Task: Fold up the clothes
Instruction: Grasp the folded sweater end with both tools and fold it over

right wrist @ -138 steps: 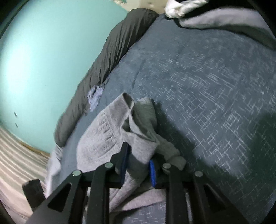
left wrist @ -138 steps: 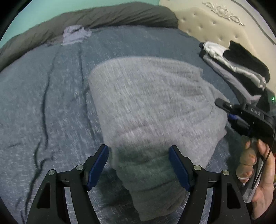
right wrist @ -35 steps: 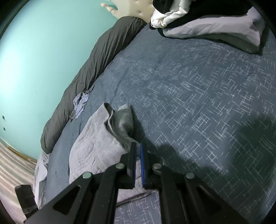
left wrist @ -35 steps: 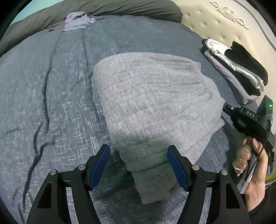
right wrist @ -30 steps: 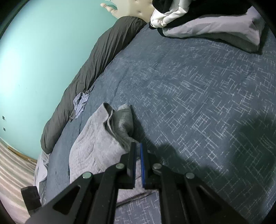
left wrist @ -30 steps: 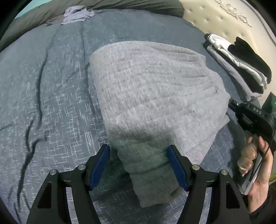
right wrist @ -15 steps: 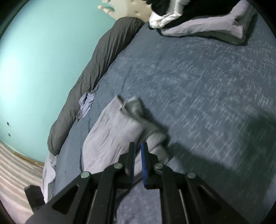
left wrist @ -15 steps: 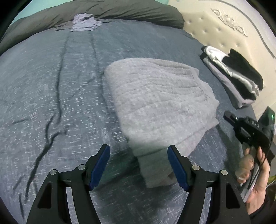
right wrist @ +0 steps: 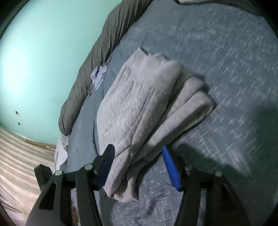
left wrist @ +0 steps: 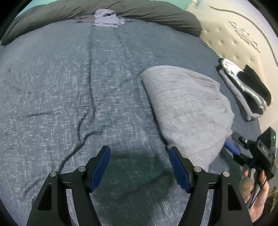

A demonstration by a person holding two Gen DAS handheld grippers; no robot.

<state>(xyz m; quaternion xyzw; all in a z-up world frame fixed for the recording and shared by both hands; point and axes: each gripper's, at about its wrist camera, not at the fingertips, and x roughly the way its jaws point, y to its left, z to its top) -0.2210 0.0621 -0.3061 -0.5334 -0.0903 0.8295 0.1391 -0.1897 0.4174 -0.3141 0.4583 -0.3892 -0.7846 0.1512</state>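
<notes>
Released a moment after being pinched shut on the cloth, the right gripper [right wrist: 139, 165] now has its jaws opening, the near end of the folded grey garment [right wrist: 142, 111] lying loose between its blue pads [right wrist: 171, 167] without being pressed. Across the bed, the left gripper [left wrist: 139, 169] has drifted off the garment it straddled a second ago; its fingers stand wide apart over bare blue-grey bedspread [left wrist: 69, 95], holding nothing. Seen from the left wrist, the grey garment [left wrist: 187, 111] rests folded on the bedspread just beyond and to the right of that gripper's right finger, its stacked layers visible along one edge. At the right edge of that view, a hand [left wrist: 255, 196] grips the handle of the right gripper [left wrist: 232, 149], whose blue pad sits at the garment's edge. Farther off, a stack of folded grey, white and black clothes [left wrist: 246, 90] lies near the cream tufted headboard [left wrist: 239, 40]. At the far side, a small crumpled lilac cloth [left wrist: 107, 19] sits against a dark rolled duvet [left wrist: 156, 13], beneath a turquoise wall [right wrist: 43, 60].
</notes>
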